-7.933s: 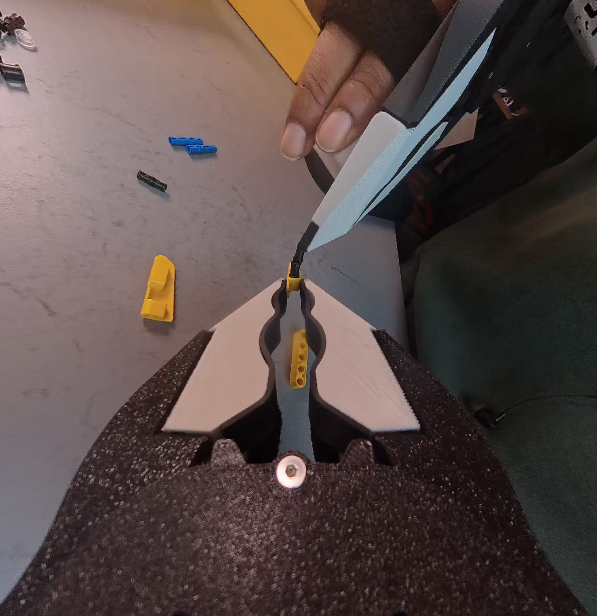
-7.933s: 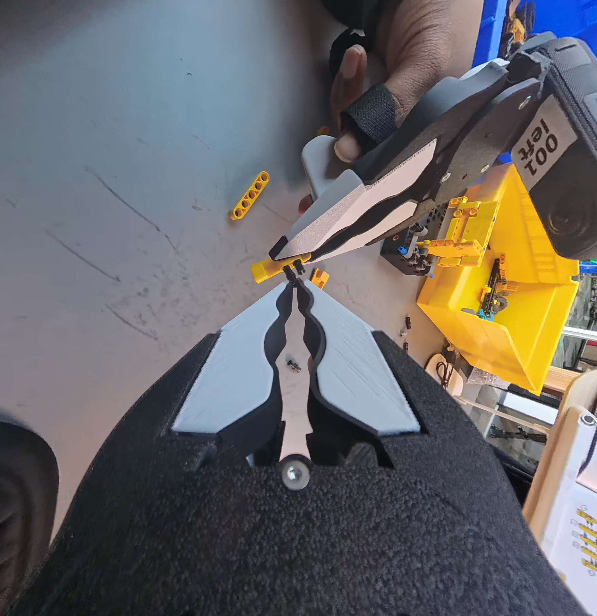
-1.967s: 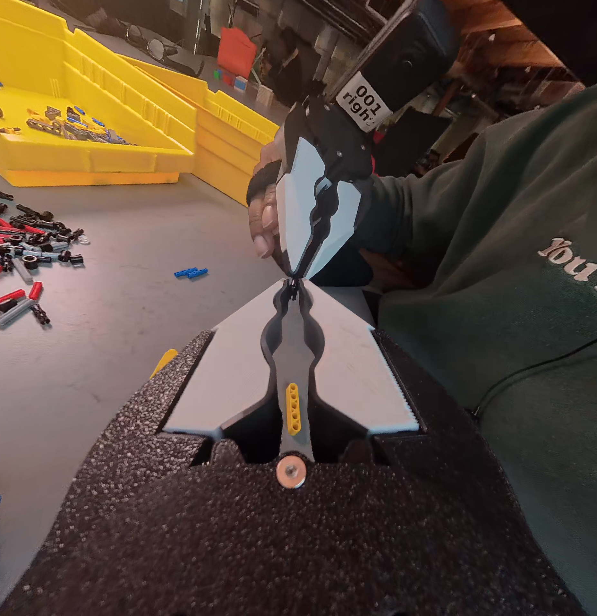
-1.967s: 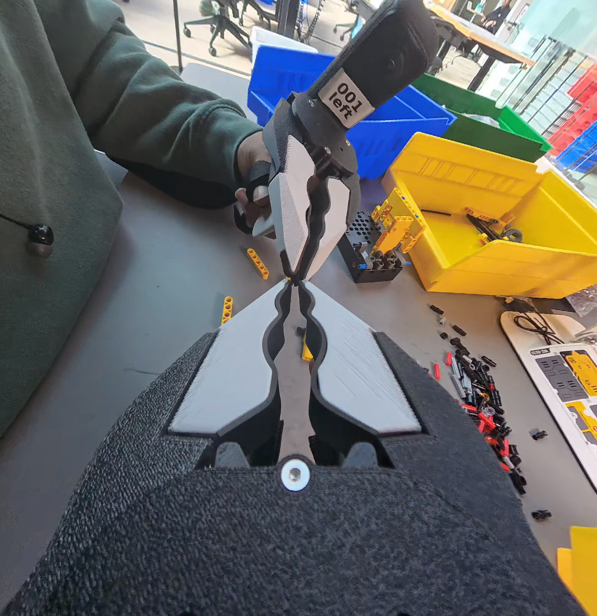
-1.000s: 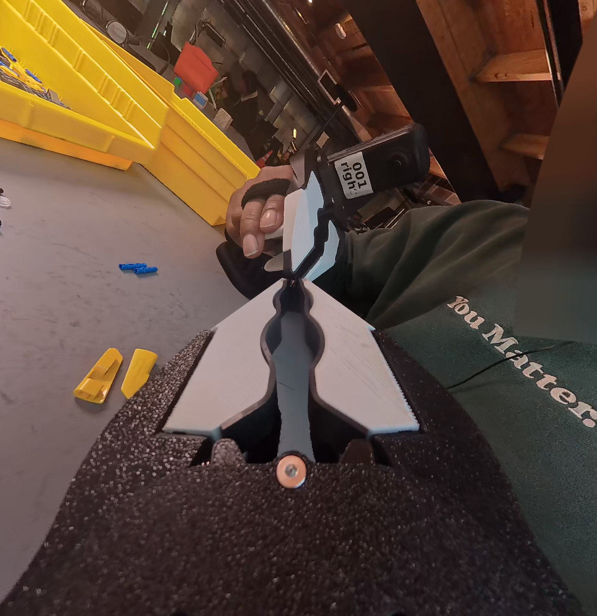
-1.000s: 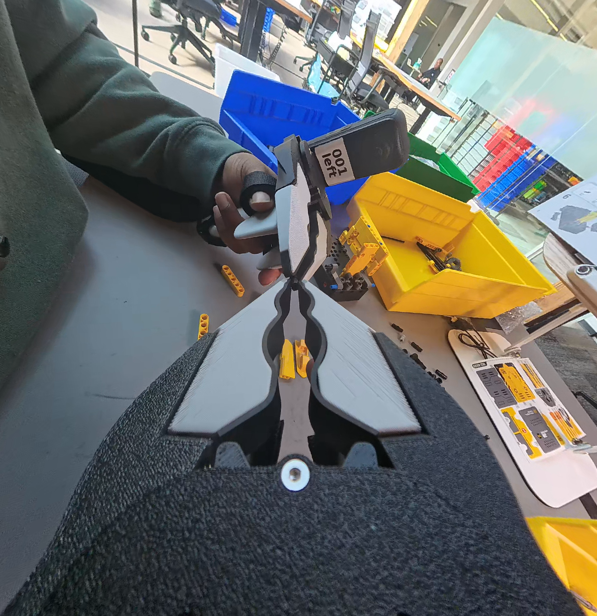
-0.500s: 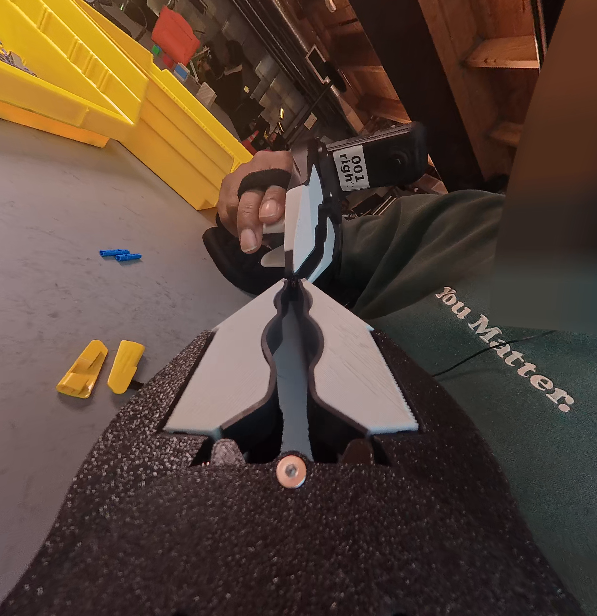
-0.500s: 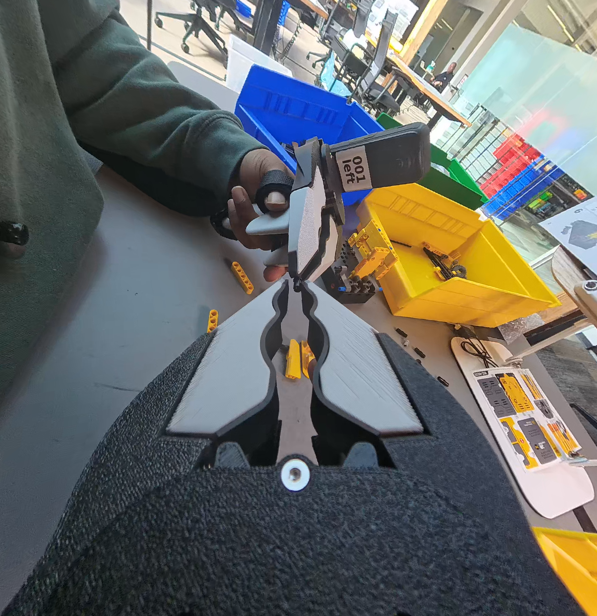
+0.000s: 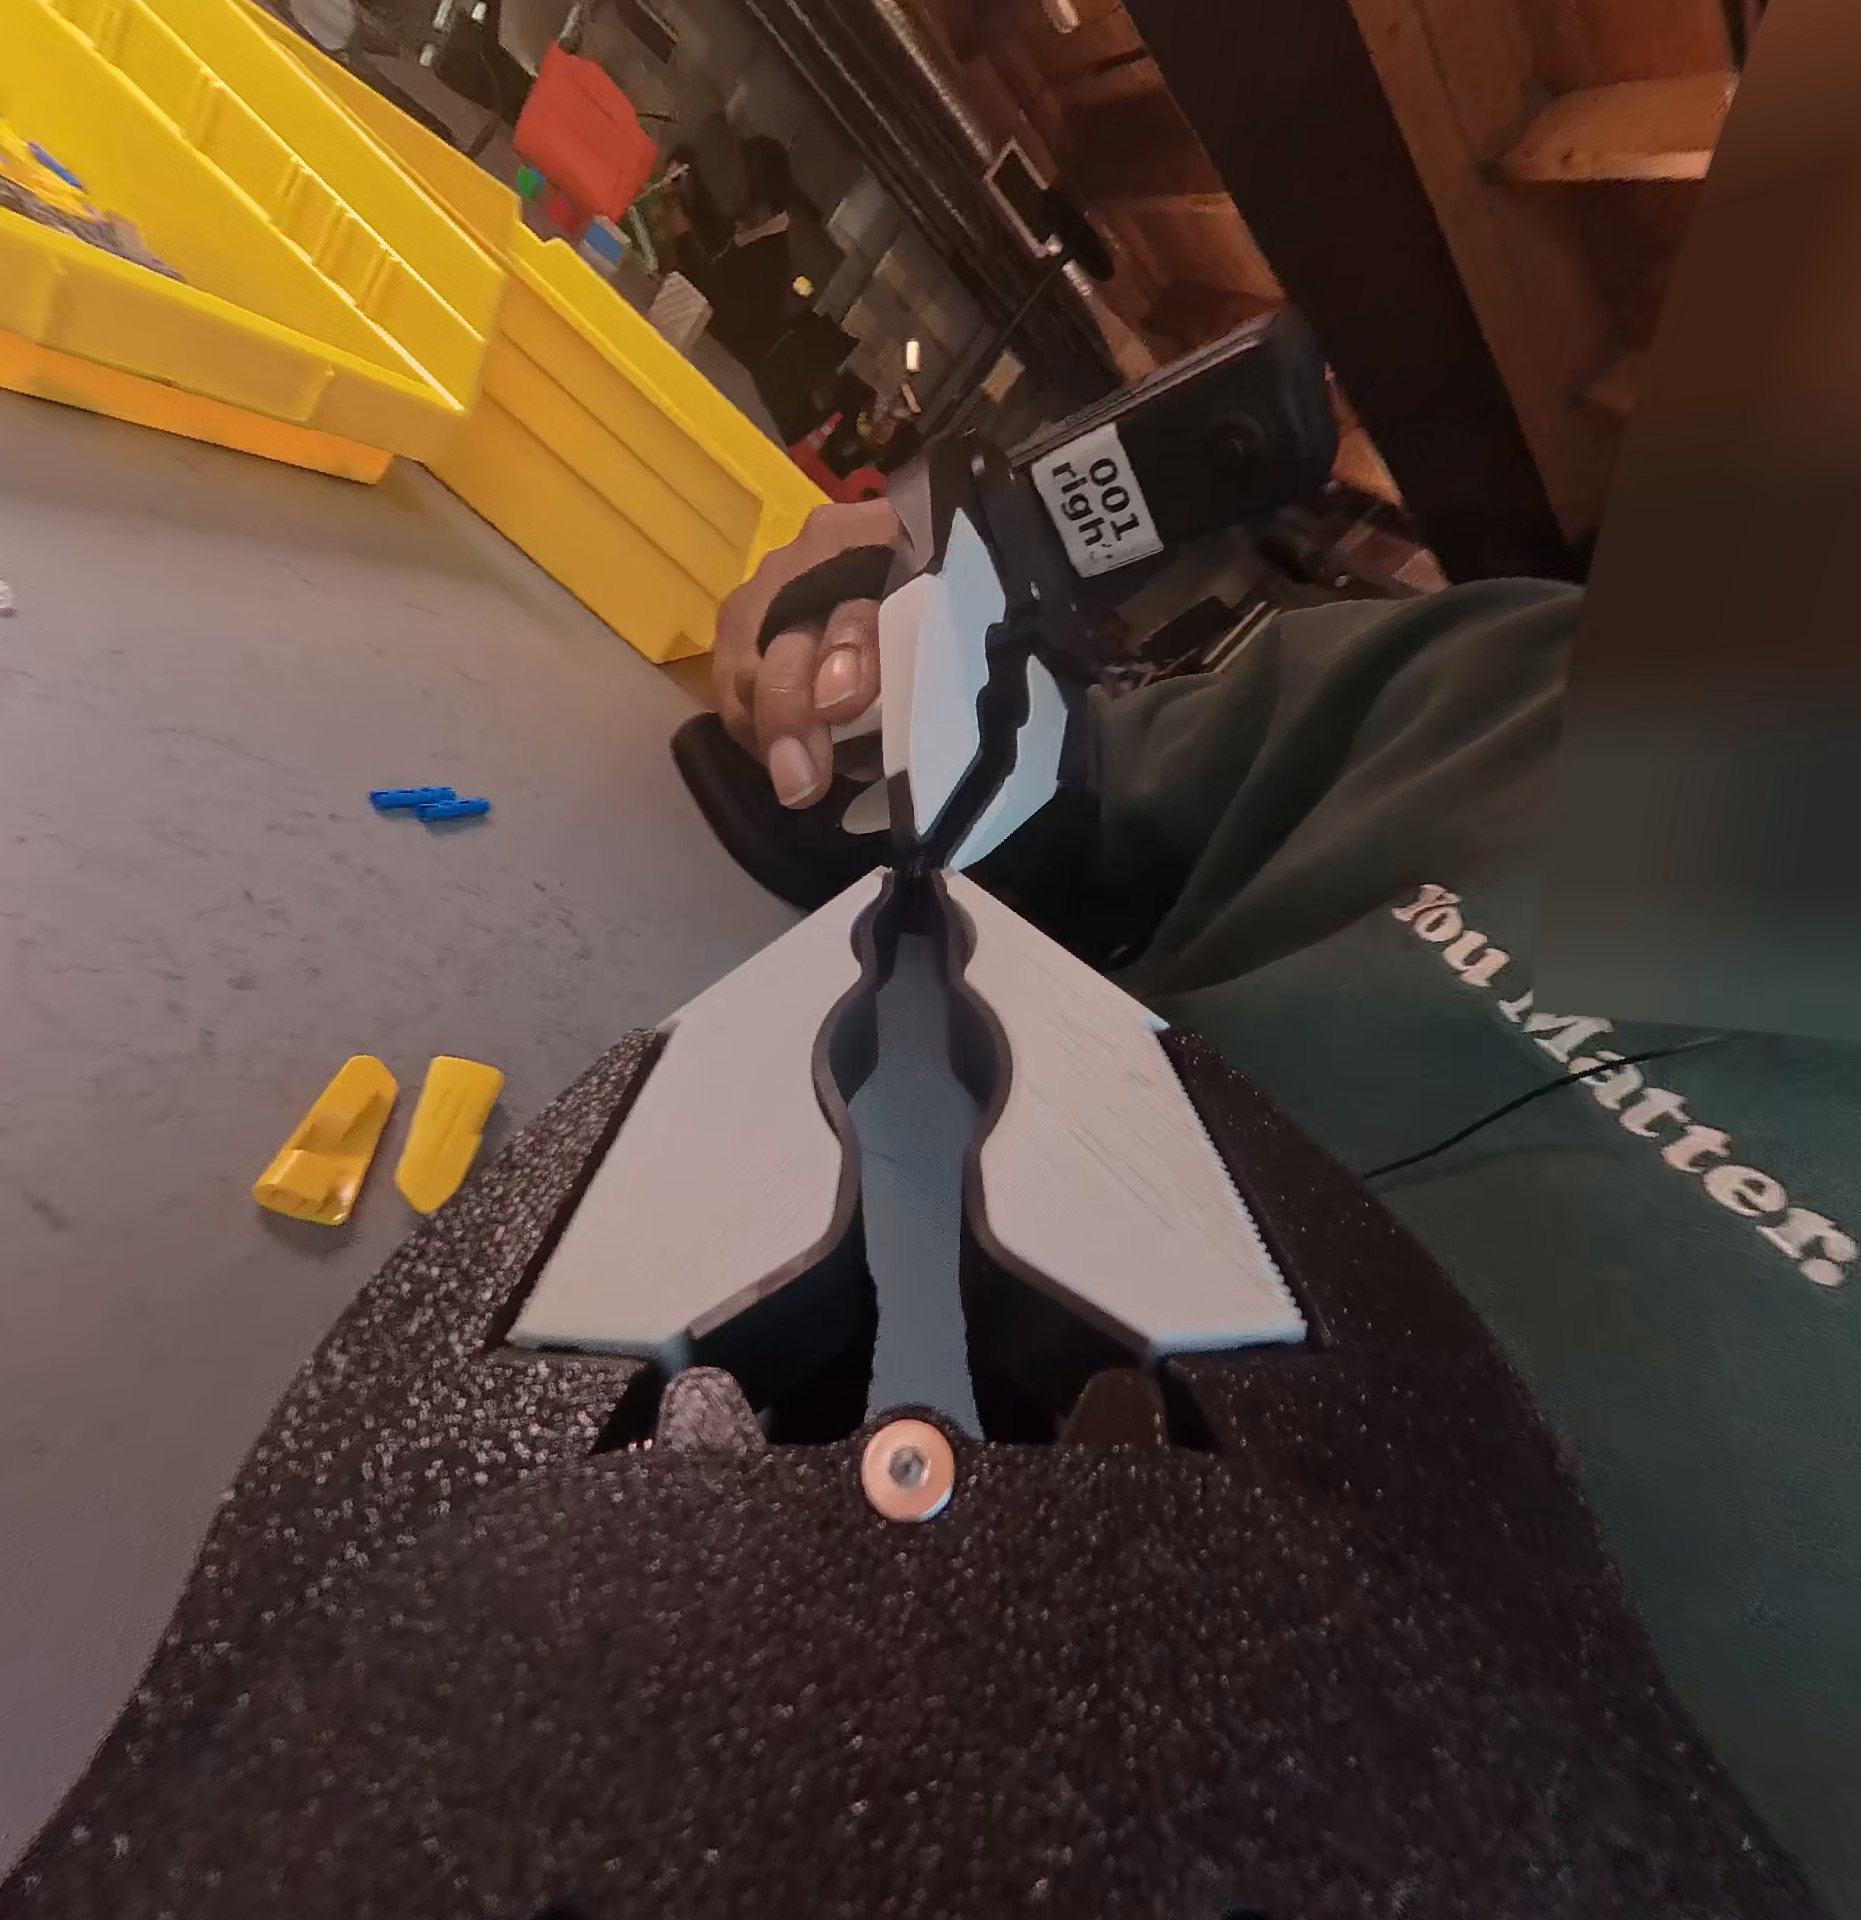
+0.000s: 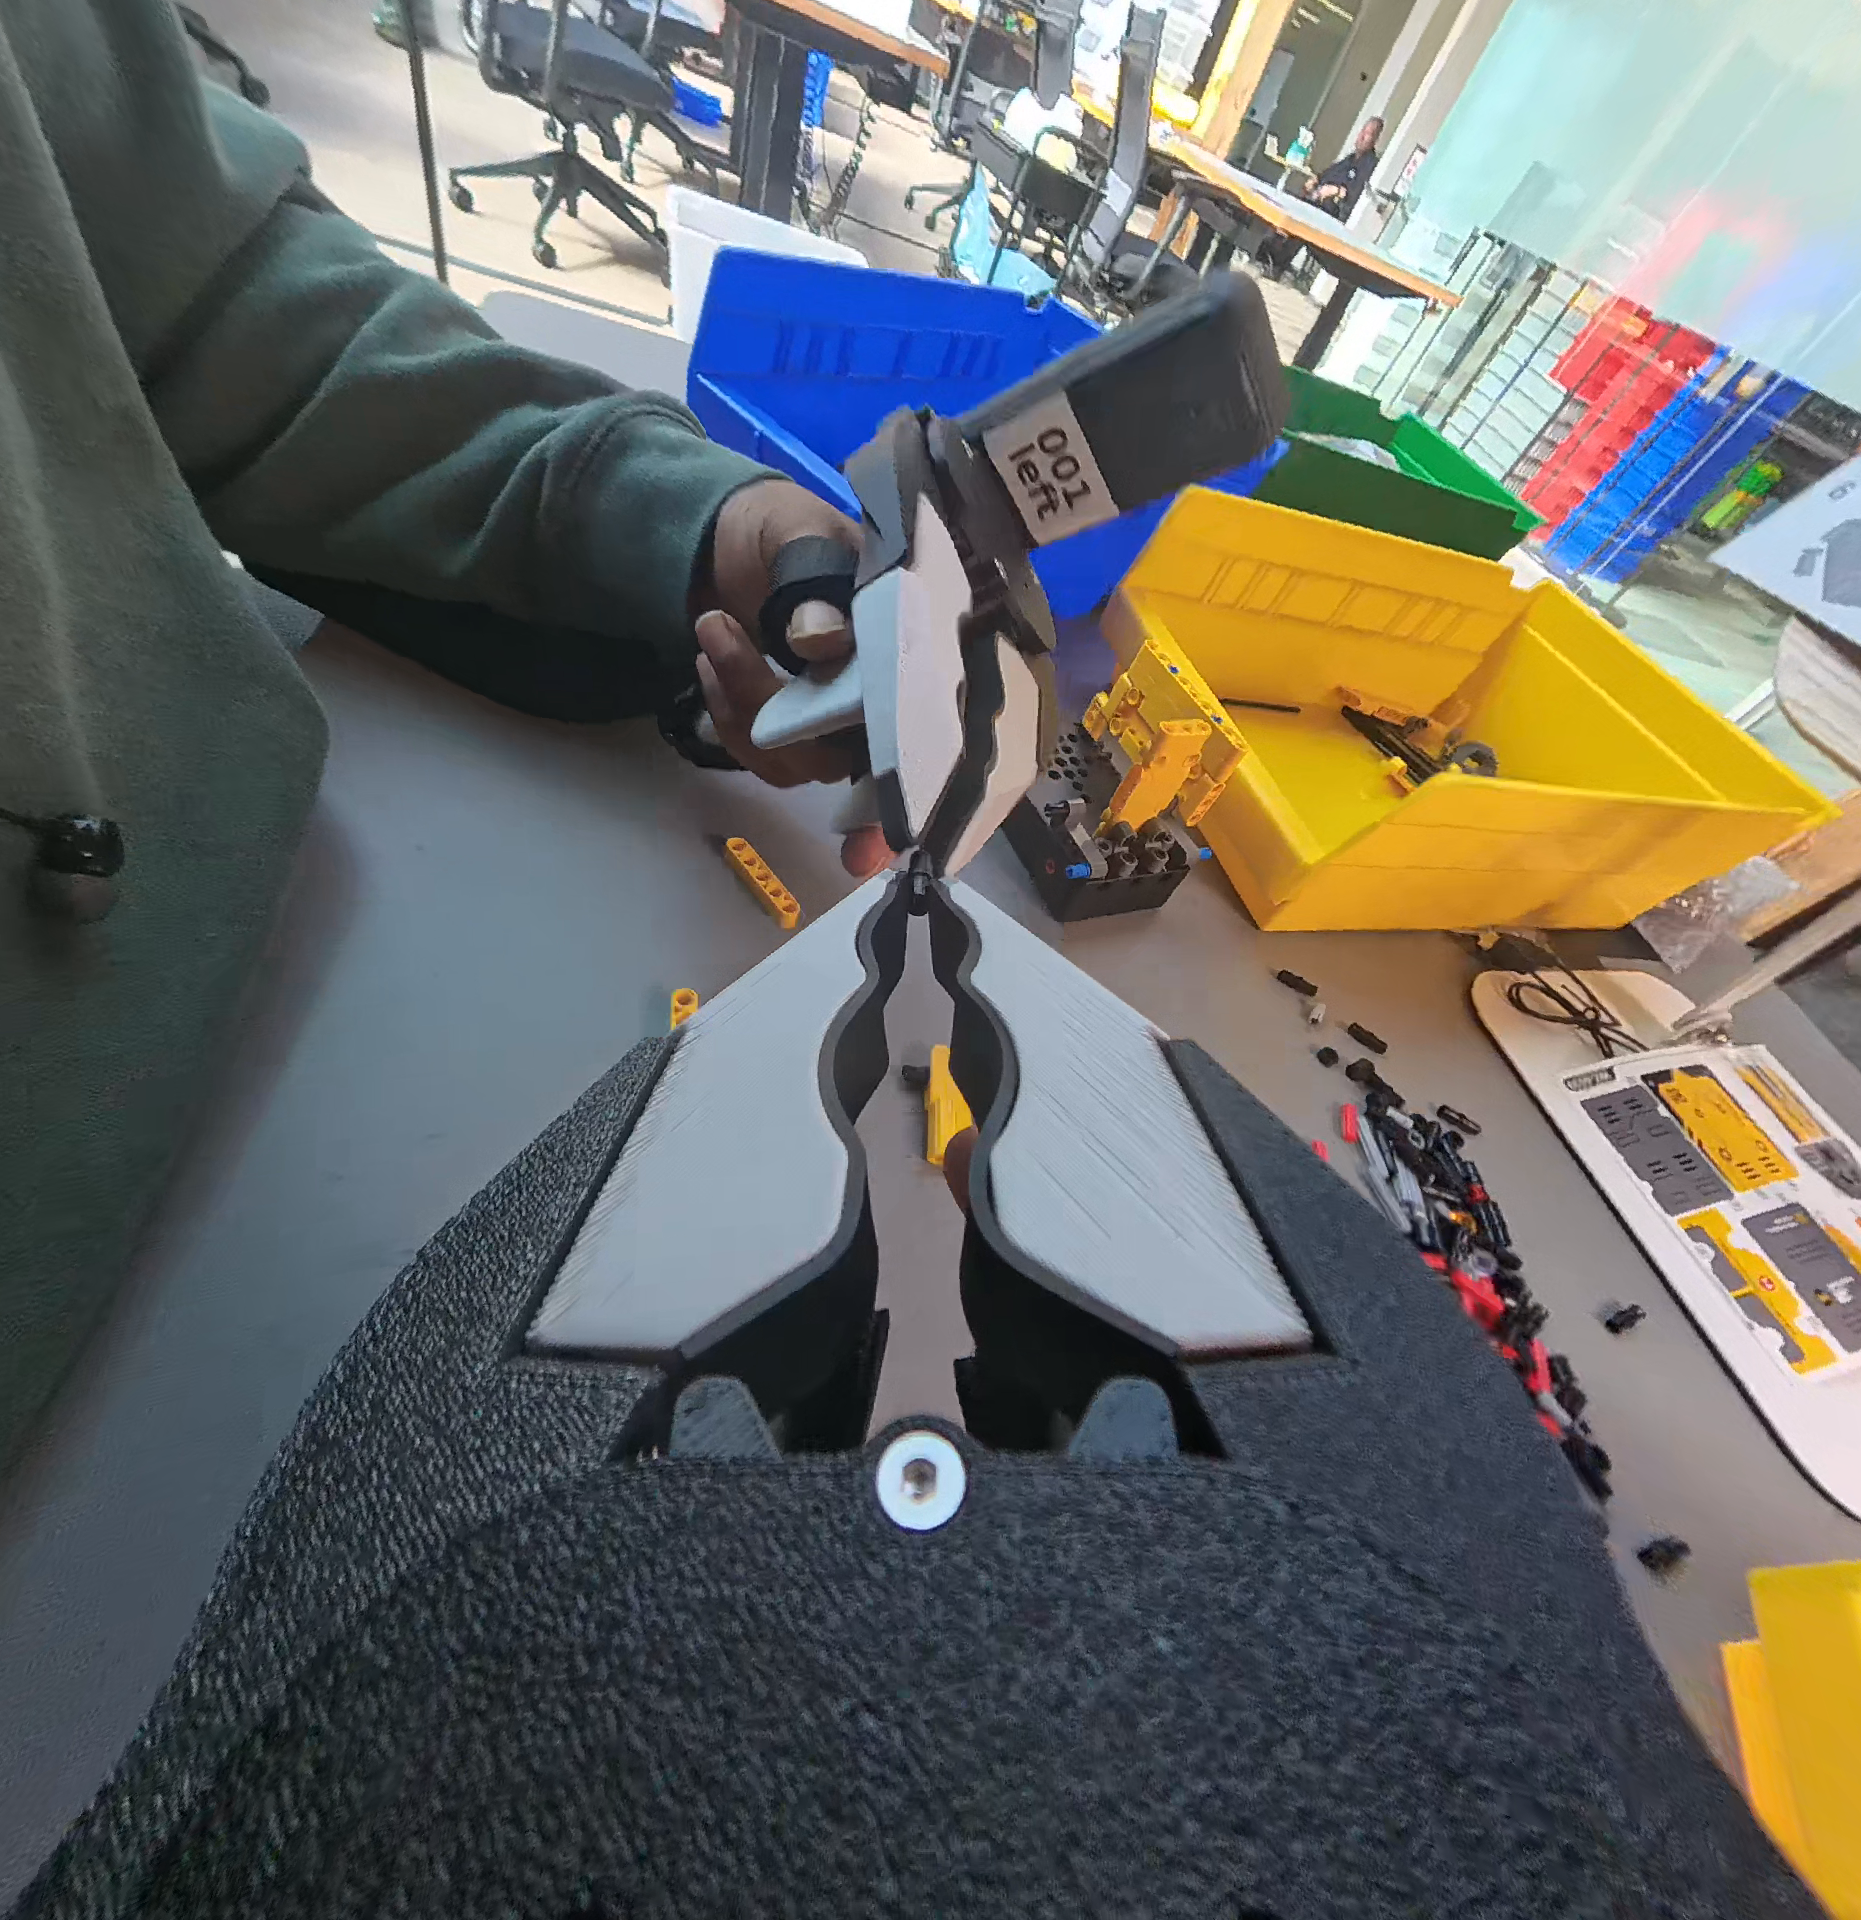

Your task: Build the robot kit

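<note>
My left gripper and my right gripper are held above the grey table, tip to tip. A small black pin sits between the two pairs of tips, and both grippers look shut on it. It also shows in the left wrist view. The right gripper points down at my left tips. The left gripper points down at my right tips. A hand holds each one. How the pin sits in the jaws is too small to tell.
Two yellow parts and blue pins lie on the table near stacked yellow bins. A yellow bin, a blue bin, a black and yellow assembly, a yellow beam, loose small parts and an instruction sheet show too. The tips of both grippers are at nearly the same place.
Both grippers stay tip to tip and have shifted and tilted slightly. Since 7.9 s ago they have risen off the table, and the yellow part is gone from the left gripper's tips.
</note>
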